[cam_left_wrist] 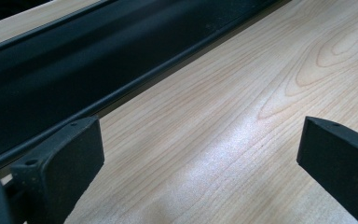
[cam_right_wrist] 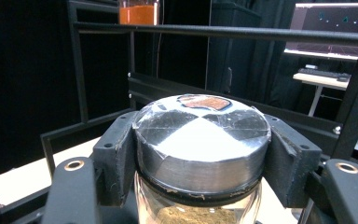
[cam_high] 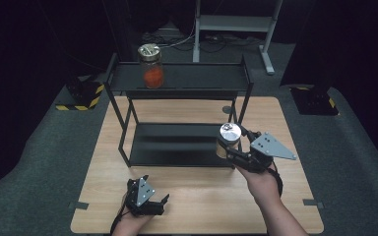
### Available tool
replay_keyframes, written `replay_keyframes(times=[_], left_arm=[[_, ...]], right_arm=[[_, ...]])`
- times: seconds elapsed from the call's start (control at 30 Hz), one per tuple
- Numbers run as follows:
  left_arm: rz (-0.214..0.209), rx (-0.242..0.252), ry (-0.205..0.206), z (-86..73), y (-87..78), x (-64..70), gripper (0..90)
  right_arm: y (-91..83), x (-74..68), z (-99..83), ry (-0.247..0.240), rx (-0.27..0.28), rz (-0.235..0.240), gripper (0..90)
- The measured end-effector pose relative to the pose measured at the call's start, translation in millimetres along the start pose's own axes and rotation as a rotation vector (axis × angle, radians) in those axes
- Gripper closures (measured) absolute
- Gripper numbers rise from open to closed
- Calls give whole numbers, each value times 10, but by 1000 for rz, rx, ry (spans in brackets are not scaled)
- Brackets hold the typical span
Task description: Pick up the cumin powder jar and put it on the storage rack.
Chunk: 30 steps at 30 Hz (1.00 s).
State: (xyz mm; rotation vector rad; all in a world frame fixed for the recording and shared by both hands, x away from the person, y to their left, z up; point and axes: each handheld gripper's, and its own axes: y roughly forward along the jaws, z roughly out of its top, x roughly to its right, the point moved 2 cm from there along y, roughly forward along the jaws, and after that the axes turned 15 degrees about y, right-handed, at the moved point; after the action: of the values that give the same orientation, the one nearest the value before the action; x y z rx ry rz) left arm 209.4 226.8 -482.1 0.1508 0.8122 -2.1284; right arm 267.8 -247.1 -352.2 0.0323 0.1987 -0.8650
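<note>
Right tongs (cam_high: 230, 146) are clenched around the silver metal lid of a clear glass jar of brownish powder (cam_high: 228, 139), the two jaws being pressed against opposite sides of the lid, as is seen plainly in the right gripper view (cam_right_wrist: 200, 149). The jar is held upright, its long axis vertical and its lid pointing straight up, clear of the pale wooden surface (cam_high: 202, 196). Directly ahead of these tongs stands the black metal two-tier shelf rack (cam_high: 177, 78); its lower tier (cam_high: 177, 142) lies just beside and slightly below the jar, while the upper tier lies above and farther forward. On that upper tier, well apart to the far left of the right tongs, a second clear glass jar with orange contents and a gold lid (cam_high: 152, 66) stands upright. Left tongs (cam_high: 153, 202) are held released, jaws spread wide over bare wood, nearer to the person and well apart from the jar; the right hand is therefore judged to be the one placed for the setting-down.
</note>
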Motion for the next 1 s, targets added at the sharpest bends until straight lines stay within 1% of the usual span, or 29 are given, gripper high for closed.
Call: replay_keyframes(times=[0.37, 1.0], left_arm=[[-4, 0, -1, -1, 1, -10, 9], [-4, 4, -3, -9, -3, -12, 9]], right_arm=[[102, 21, 156, 13, 17, 0, 345], [244, 19, 460, 11, 66, 7, 346]])
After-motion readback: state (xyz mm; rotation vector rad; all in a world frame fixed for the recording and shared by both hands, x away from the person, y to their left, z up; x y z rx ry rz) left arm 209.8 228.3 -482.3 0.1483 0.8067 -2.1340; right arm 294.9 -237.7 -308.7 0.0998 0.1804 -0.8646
